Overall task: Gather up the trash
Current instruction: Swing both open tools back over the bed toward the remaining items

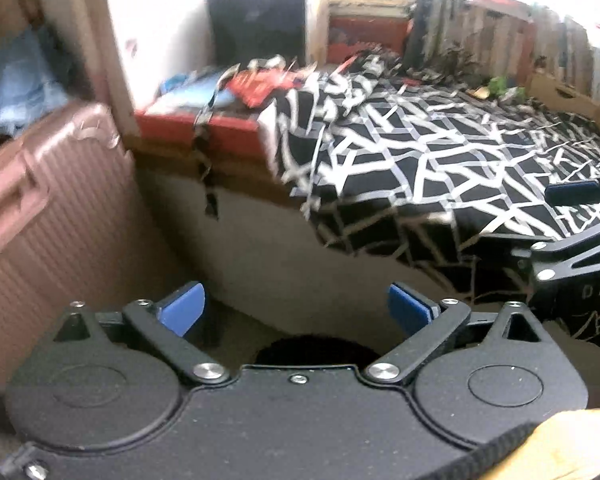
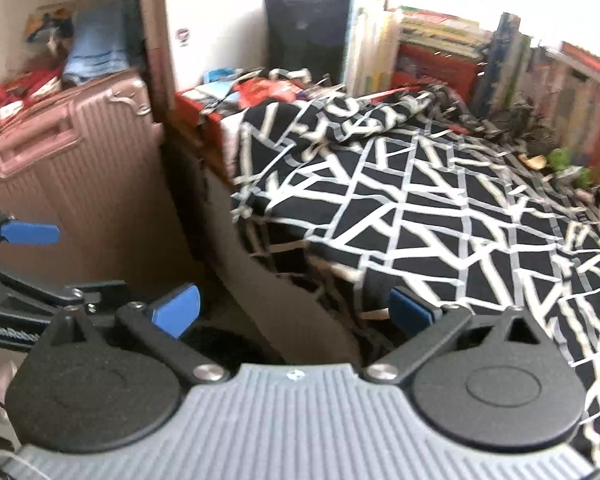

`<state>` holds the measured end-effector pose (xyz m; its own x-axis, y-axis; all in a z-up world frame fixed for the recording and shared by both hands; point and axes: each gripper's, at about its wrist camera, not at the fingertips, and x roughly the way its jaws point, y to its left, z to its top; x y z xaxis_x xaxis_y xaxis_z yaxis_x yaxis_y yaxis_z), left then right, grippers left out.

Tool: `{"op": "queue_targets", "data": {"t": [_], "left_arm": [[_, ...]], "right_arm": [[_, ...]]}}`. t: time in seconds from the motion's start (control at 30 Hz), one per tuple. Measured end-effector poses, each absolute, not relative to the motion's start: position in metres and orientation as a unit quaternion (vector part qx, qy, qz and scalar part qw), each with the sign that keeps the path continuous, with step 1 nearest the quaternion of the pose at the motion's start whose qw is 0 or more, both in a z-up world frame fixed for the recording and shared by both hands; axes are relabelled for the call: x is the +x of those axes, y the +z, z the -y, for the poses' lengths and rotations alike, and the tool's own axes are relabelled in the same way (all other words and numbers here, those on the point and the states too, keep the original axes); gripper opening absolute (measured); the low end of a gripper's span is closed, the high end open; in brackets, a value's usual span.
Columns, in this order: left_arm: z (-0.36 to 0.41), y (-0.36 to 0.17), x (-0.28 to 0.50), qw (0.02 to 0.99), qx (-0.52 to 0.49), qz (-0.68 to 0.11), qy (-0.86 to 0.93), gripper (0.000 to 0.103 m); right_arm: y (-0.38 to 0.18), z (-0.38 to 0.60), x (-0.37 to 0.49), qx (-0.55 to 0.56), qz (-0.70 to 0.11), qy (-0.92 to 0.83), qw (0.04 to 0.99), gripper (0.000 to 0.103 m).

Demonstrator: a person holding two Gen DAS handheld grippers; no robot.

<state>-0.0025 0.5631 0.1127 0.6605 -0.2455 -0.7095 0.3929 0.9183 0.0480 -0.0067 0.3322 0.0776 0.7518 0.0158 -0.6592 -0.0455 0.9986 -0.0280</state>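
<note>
While both tools hang over the gap beside the bed (image 2: 440,208), neither carries anything: the left hand-held gripper (image 1: 296,312) has its blue pads spread wide apart with nothing between them, and the right hand-held gripper (image 2: 296,312) stands likewise spread and empty. A dark round opening (image 1: 316,350), probably a bin mouth, shows just below the left tool's fingers; the empty, spread jaws above it suggest a drop-off point, though blur prevents certainty. Remaining trash appears to be the green and yellowish scraps (image 2: 556,162) at the far side of the patterned bedcover, near the row of books (image 2: 440,52), well apart from both tools. Red wrappers or papers (image 2: 268,90) lie at the bed's head end; whether they are trash cannot be told. Room for moving is tight low down: the pink suitcase (image 1: 48,216) stands close on the left and the bed edge on the right, leaving a narrow channel. Above the bedcover the way is open.
</note>
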Motion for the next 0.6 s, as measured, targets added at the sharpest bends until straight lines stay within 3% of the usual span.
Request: {"op": "queue_targets", "data": {"t": [0.6], "left_arm": [[-0.491, 0.287, 0.037, 0.912, 0.078, -0.285, -0.285, 0.101]], "right_arm": [[0.241, -0.207, -0.024, 0.082, -0.253, -0.043, 0.963, 0.103]]}}
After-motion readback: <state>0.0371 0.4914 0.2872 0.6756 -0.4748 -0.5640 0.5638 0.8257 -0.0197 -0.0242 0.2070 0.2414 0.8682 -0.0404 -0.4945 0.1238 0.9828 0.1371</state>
